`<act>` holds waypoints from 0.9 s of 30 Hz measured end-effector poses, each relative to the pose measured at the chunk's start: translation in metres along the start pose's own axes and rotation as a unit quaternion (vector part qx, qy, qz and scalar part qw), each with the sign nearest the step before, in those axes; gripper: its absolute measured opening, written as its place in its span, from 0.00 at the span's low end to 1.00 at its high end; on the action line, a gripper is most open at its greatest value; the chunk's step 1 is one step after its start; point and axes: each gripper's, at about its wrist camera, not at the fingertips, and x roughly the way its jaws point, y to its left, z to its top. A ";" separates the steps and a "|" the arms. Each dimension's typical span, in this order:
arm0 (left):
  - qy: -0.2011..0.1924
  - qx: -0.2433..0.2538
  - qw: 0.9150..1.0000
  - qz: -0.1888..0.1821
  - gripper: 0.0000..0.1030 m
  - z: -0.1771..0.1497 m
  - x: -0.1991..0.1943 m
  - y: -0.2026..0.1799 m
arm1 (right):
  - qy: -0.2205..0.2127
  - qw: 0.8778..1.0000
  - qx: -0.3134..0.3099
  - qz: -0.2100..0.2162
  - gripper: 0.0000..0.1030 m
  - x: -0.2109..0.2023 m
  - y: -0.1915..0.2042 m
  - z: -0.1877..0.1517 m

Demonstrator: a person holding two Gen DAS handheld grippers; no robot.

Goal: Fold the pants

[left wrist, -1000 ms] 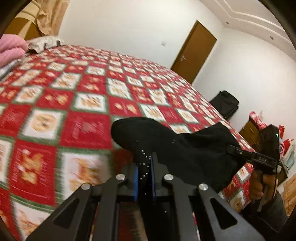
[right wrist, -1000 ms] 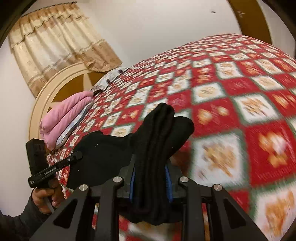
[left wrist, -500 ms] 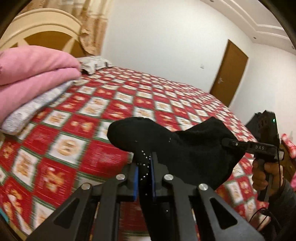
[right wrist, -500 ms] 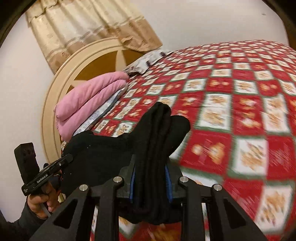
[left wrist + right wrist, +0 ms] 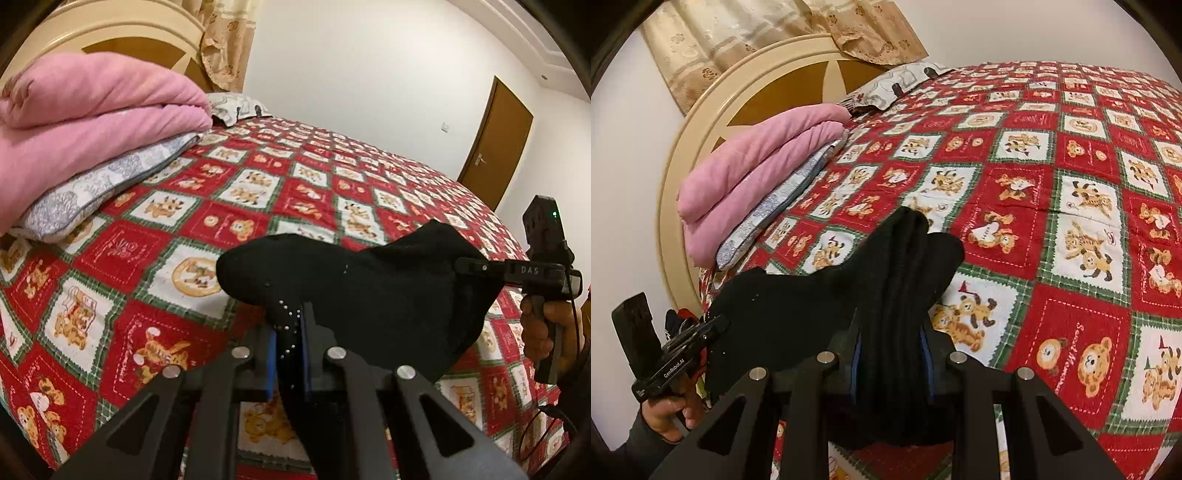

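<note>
Above bedspread, black pants stretched between left gripper and right gripper, both clamped on fabric

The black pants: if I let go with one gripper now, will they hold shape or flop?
Probably flop: the black pants sag between the left gripper and right gripper. The bunched folds in the right one look thick, so likely fairly heavy. The knit looks matte, so slipping seems unlikely.

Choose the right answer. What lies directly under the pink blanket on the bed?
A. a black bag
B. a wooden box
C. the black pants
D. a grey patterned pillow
D: the folded pink blanket rests on a grey patterned pillow near the headboard.
</note>
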 end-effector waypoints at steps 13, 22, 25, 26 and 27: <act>0.036 0.008 0.999 0.026 0.22 -0.022 0.024 0.006 | 0.028 0.999 0.038 -0.005 0.29 0.022 -0.026 -0.009; 0.039 0.009 0.997 0.061 0.61 -0.026 0.029 0.012 | 0.030 0.997 0.039 -0.054 0.55 0.029 -0.029 -0.013; 0.043 0.003 0.998 0.055 0.62 -0.027 0.028 0.017 | 0.027 0.997 0.033 -0.065 0.57 0.026 -0.027 -0.014; 0.046 0.004 0.997 0.055 0.62 -0.027 0.025 0.017 | 0.020 0.996 0.031 -0.077 0.58 0.020 -0.024 -0.013; 0.046 0.006 0.997 0.056 0.62 -0.027 0.021 0.016 | 0.011 0.996 0.027 -0.086 0.58 0.015 -0.022 -0.013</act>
